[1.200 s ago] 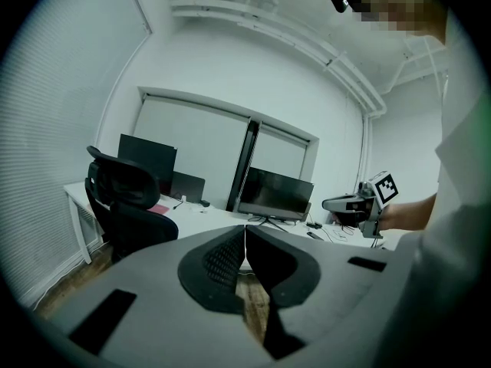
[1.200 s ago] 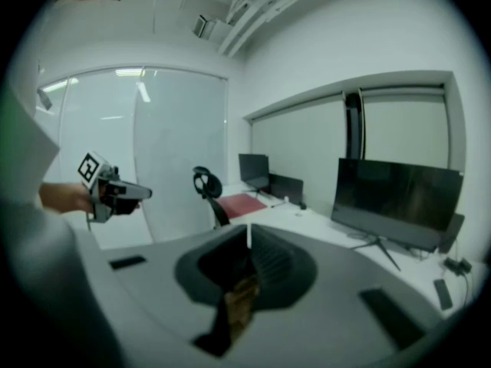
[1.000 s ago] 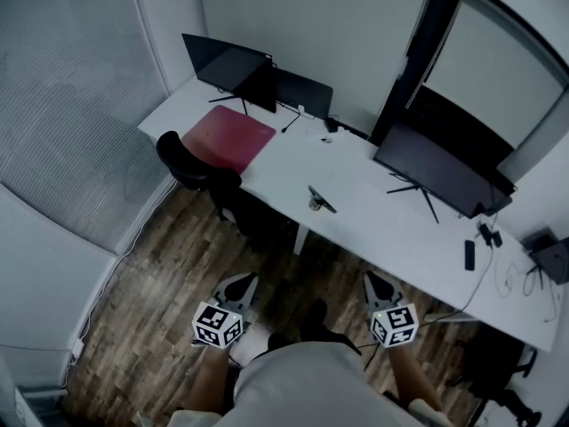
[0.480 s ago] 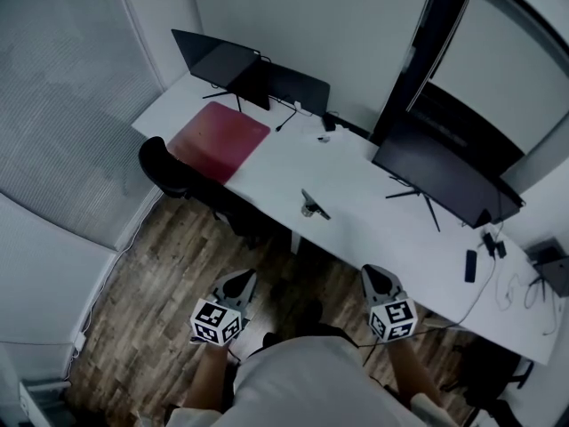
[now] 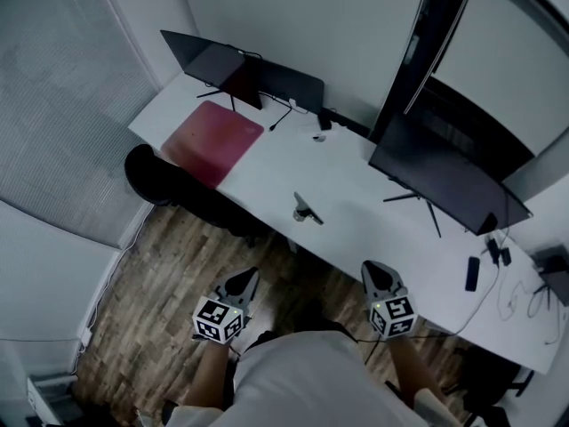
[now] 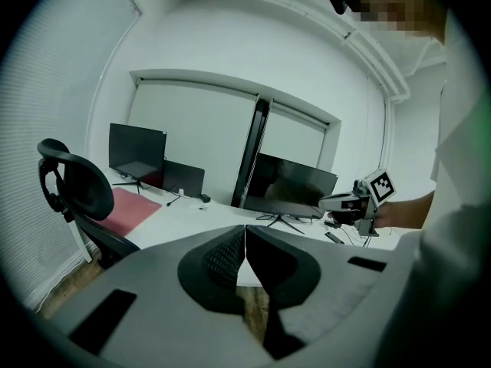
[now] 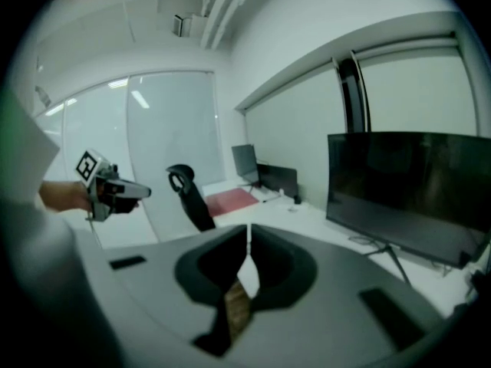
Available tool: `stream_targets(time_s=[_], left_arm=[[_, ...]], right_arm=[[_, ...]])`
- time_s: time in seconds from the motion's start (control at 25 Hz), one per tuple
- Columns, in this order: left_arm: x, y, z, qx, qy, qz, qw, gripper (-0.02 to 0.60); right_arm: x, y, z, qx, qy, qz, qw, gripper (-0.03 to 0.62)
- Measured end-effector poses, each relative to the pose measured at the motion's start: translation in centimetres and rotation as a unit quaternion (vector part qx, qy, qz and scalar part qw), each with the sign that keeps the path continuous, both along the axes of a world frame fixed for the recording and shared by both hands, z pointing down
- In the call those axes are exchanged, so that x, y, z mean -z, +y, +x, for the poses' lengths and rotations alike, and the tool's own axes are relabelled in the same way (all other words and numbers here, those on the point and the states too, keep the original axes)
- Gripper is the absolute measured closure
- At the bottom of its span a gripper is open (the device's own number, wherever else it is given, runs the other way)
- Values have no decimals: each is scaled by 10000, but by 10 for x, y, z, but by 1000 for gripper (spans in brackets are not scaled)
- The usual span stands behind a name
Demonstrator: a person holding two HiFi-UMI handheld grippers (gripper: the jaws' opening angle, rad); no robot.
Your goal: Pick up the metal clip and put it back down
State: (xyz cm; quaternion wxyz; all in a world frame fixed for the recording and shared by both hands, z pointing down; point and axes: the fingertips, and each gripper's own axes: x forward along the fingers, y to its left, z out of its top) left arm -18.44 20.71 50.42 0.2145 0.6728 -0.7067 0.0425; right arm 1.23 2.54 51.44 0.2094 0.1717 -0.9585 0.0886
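Task item: metal clip (image 5: 307, 210) lies on the white desk (image 5: 351, 183), near the front edge, between the red mat (image 5: 212, 132) and the big monitor (image 5: 440, 172). It's small and dark with a paler glint. It reads as a short bar tilted over a stubby base; finer shape can't be made out.

Left gripper (image 5: 244, 279): jaws pressed together, nothing between them. The black pads look ribbed and meet on a thin seam in the left gripper view. Right gripper (image 5: 374, 270): jaws together too, empty. Both have grey matte bodies and hang over the floor (image 5: 151, 274), well apart from the clip.

Hard to read or cut off:
- The desk's right end runs out of frame in the head view.
- A small dark slab (image 5: 472, 274) on the desk could be a phone or a remote.
- Thin cables (image 5: 516, 283) tangle at the right end.
- The person's pale shirt (image 5: 302, 385) blocks the bottom of the head view.

Room:
- The desk is long, smooth and white, and the mat is a flat rectangle.
- Two smaller dark screens (image 5: 200, 56) stand at the far-left end.
- A black chair (image 5: 156, 174) with a curved headrest is tucked against the desk's near side.
- The floor is grey-brown wood-look planks.
- A blind (image 5: 53, 87) with fine horizontal ribbing is on the left.
- A dark vertical post (image 5: 418, 43) stands behind the big monitor.
- The walls are plain and pale.
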Motion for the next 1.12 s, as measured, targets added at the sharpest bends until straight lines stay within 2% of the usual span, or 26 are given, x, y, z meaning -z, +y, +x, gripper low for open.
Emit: stream_targets(time_s=[0.36,0.6,0.84,1.12], left_arm=[[-5,-52,13,-18,45,-132,9999,548],[-6,-77,18,-179,81,-217,9996,548],[-16,-93,6,-318,130,-339,9988,546],[-26,-122,-25,-625,187,-389,9971,546]], right_arm=[[-15,-42,7,46,46,-174,9998,560],[-20,-59,10,-21,90,-220,9997,560],[-23,-67,3,-150,138,-170,9996,560],[-20,-77,-17,-500,150,-91,9986,560]])
